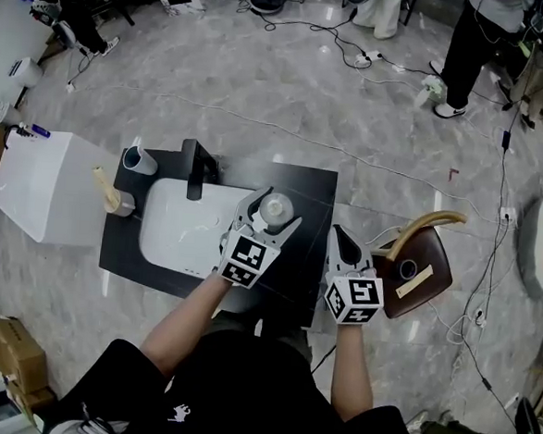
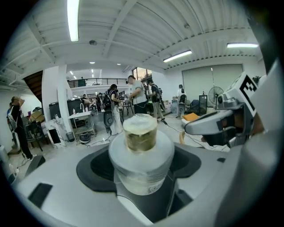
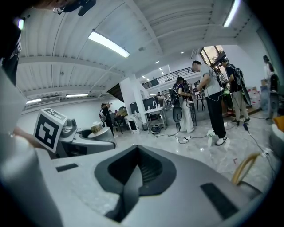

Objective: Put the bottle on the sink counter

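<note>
Left gripper [image 1: 274, 213]: fingers [image 2: 57, 177] clamped on clear round plastic bottle [image 2: 141, 155] with pale cap, one finger on each side of body. Bottle upright between fingers, long axis vertical, cap pointing up. Under fingers: black table [image 1: 312, 191], with white rectangular sink basin [image 1: 173, 228] just left of fingers. Cannot tell if bottle base touches table. Right gripper [image 1: 342, 242]: fingers together, nothing between, right of left fingers at table's right edge.

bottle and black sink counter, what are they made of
The small cloudy-white bottle looks like frosted plastic: light passes dimly through its wall. The flat black sink counter looks matte, perhaps laminate or painted board; it shows little glare.
</note>
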### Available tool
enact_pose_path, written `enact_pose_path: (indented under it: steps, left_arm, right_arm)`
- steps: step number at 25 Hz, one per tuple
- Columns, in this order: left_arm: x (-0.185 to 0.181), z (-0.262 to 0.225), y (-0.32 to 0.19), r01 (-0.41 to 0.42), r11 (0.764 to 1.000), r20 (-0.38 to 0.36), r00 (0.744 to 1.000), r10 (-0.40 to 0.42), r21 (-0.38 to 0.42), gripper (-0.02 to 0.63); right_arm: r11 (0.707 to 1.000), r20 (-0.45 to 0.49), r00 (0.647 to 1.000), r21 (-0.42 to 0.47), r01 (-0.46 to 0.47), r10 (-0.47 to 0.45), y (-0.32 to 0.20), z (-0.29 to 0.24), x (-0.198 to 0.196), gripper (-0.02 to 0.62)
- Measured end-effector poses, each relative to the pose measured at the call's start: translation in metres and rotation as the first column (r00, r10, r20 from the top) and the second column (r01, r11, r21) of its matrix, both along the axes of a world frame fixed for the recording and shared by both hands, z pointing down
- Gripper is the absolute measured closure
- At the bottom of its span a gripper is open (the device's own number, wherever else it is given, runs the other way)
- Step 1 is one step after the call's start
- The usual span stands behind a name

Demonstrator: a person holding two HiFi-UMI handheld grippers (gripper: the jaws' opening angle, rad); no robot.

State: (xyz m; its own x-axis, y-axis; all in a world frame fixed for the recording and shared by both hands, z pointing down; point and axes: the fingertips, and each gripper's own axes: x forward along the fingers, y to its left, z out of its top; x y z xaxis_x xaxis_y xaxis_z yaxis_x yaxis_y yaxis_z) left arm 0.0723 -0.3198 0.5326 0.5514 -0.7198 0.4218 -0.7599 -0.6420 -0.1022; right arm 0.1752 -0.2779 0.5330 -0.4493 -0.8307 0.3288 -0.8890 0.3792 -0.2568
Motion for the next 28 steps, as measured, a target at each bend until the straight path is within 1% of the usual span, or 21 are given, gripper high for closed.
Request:
enact_pose_path:
  steps: [6, 10, 17, 28]
  left_arm:
    - [0.011, 0.028, -0.034, 0.01, 1.0, -0.006, 1.0, -0.01, -0.025, 0.272]
    - [0.013, 0.047, -0.057, 0.018, 0.999, -0.008, 1.0, -0.018, -0.027, 0.272]
    - [0.018, 0.082, -0.08, 0.015, 0.999, -0.01, 1.0, -0.016, -0.042, 0.272]
    - [0.04, 0.122, -0.109, -0.023, 0.999, -0.031, 0.999, 0.022, -0.046, 0.272]
  right_arm:
    - [0.999, -0.01, 1.0, -0.039, -0.018, 0.018, -0.017, 0.028, -0.003, 0.594]
    - [0.998, -0.017, 1.0, -0.061, -0.025, 0.024, -0.03, 0.049, -0.006, 0.594]
    - [0.993, -0.034, 0.998, -0.104, -0.05, 0.047, -0.044, 0.084, -0.002, 0.592]
    - [0.977, 0.004, 0.994, -0.184, -0.107, 0.11, -0.051, 0.131, 0.005, 0.592]
